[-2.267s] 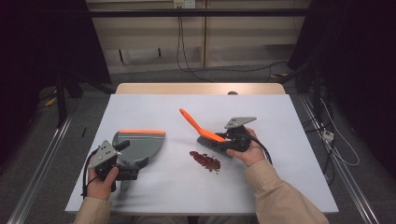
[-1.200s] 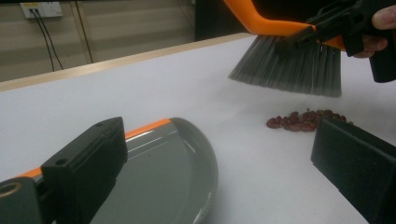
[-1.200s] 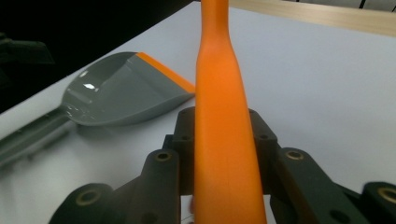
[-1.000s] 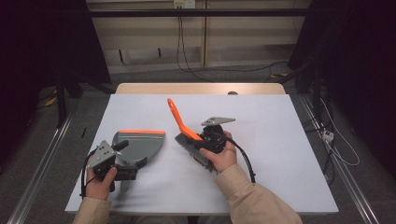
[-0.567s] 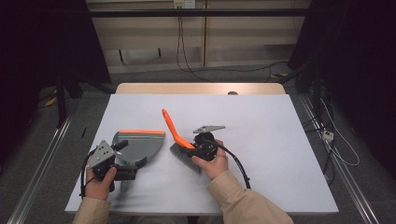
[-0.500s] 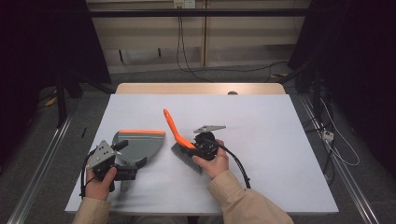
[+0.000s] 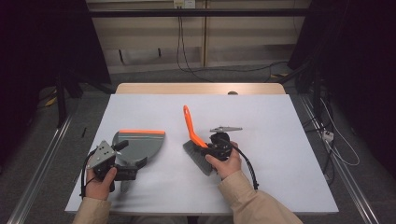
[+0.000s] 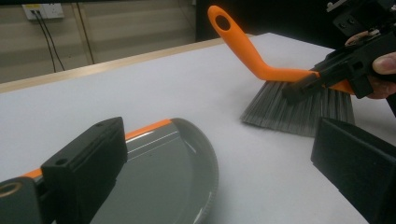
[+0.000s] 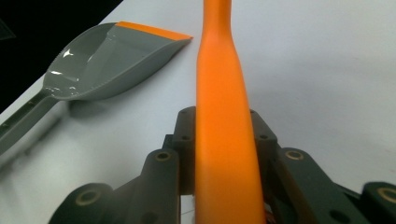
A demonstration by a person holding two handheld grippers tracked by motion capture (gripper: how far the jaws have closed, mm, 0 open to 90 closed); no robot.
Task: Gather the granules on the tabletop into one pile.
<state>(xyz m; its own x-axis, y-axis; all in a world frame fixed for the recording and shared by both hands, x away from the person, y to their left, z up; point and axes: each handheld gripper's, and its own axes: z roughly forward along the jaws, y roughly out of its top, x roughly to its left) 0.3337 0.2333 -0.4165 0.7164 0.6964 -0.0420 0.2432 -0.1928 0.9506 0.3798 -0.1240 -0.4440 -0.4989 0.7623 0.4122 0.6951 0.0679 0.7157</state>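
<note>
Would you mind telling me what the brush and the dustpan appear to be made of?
The brush looks like moulded orange plastic with a smooth matte handle; its grey bristles look like fine synthetic fibres. The dustpan seems glossy grey plastic, since it shows bright highlights, with an orange lip, possibly rubber.

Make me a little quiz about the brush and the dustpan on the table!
1. True or false: the right gripper is shut on the brush by its orange handle.
2. What colour is the strip along the dustpan edge?
A green
B orange
C blue
3. Fill in: the brush's grey bristles rest on the ____ table.

Key: 1 true; 2 B; 3 white.
</note>
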